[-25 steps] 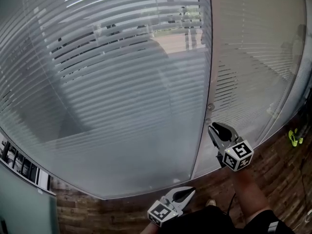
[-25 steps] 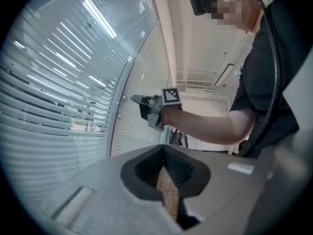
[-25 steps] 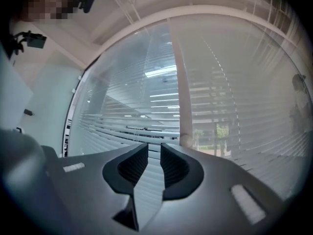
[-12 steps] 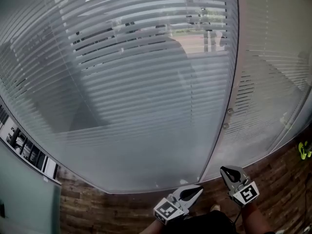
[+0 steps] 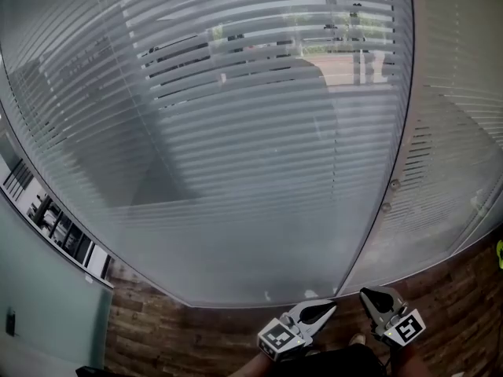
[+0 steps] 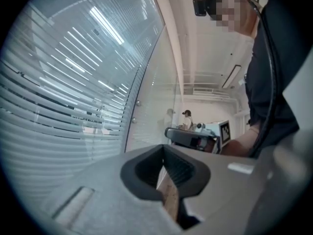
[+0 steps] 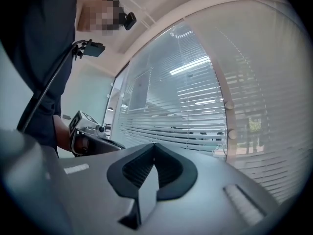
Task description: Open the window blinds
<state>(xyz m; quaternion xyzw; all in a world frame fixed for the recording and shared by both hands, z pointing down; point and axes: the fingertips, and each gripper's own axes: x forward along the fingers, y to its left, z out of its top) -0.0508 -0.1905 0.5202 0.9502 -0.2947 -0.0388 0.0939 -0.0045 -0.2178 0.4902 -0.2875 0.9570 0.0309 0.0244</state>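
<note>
Hanging low by the person's body, the left hand-held gripper (image 5: pixel 318 311) and the right hand-held gripper (image 5: pixel 374 298) are both clenched on nothing. This is probably a resting pose. The white horizontal-slat window blinds (image 5: pixel 236 132) stand ahead, well apart from both.

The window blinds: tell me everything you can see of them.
The window blinds are pale horizontal slats behind glass, spanning a wide pane and a narrower one beyond a vertical frame. Most slats are turned shut; a band near the top is tilted open, showing outdoors. They reach down near the wooden floor. Nothing touches them.
</note>
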